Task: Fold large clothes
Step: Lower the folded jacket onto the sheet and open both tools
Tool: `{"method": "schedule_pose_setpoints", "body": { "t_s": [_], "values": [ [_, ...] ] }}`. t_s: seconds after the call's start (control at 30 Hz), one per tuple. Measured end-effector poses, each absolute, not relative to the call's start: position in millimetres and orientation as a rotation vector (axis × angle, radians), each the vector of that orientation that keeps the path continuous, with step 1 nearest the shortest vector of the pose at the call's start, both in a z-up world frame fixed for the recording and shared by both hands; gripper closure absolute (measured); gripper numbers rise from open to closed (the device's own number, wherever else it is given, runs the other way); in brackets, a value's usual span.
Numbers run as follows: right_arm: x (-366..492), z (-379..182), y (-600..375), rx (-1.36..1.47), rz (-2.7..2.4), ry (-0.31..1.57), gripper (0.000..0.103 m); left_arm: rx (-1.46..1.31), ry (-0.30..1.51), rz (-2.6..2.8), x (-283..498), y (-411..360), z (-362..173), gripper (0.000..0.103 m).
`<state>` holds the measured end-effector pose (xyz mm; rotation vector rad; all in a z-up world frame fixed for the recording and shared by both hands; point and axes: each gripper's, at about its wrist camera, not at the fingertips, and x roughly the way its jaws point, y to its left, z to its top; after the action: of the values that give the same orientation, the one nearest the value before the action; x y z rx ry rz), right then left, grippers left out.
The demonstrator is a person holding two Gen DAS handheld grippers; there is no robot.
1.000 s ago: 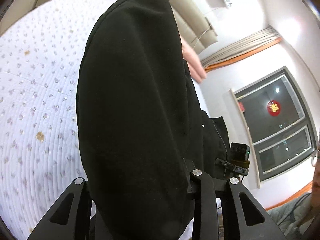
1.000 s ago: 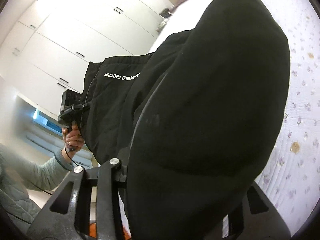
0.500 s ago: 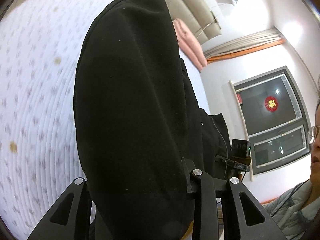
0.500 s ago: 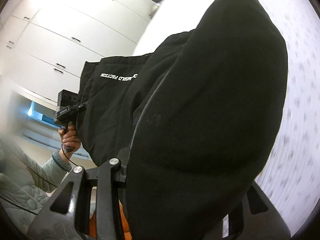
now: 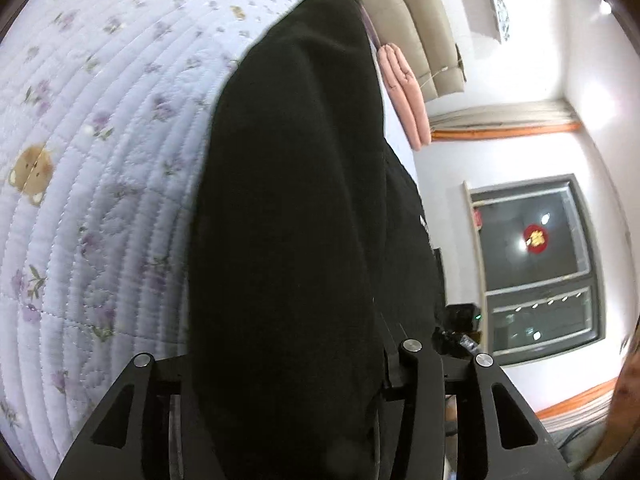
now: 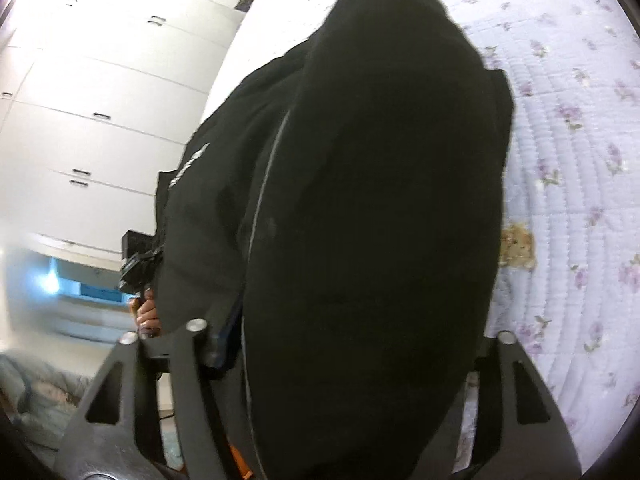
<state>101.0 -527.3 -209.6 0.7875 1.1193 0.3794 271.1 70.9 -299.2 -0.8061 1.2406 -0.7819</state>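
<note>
the black garment (image 5: 288,220) hung bunched between the fingers of the left claw (image 5: 280,420) and spilled forward over them, hiding the tips; that claw was clamped on a thick gather of the cloth. the right claw (image 6: 352,400) held another gather of the same garment the same way, closed on it, with white lettering on the fabric off to its left. the garment was stretched in the air between the two claws, above the quilted floral bed (image 5: 100,200), which lay beyond and below both. judged from this, the fold was only being set up. the risk was slippage: the bulky, heavy cloth could creep out of one claw if the two pulled apart too hard, or the hanging bulk could land crumpled on the bed and spoil the fold line.
</note>
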Motion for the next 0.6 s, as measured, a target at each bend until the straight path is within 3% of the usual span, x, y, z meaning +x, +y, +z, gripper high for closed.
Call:
{"method": "schedule_pose_setpoints", "body": {
  "t_s": [0.13, 0.33, 0.47, 0.6],
  "values": [
    [83.4, -201.1, -550.4, 0.807, 0.233, 1.137, 0.028, -0.765, 1.208, -0.724, 258.3, 94.0, -287.6, 0.047],
    [43.7, -139.9, -546.5, 0.590, -0.114, 1.141, 0.023, -0.581, 1.161, -0.500, 236.1, 147.0, -239.7, 0.048],
    [27.4, -92.4, -502.8, 0.492, -0.124, 1.061, 0.023, -0.347, 1.077, -0.386, 200.3, 130.0, -188.4, 0.048],
    [27.9, -87.3, -461.2, 0.231, -0.168, 1.080, 0.023, -0.160, 1.045, -0.364, 166.6, 97.7, -181.3, 0.048]
  ]
}}
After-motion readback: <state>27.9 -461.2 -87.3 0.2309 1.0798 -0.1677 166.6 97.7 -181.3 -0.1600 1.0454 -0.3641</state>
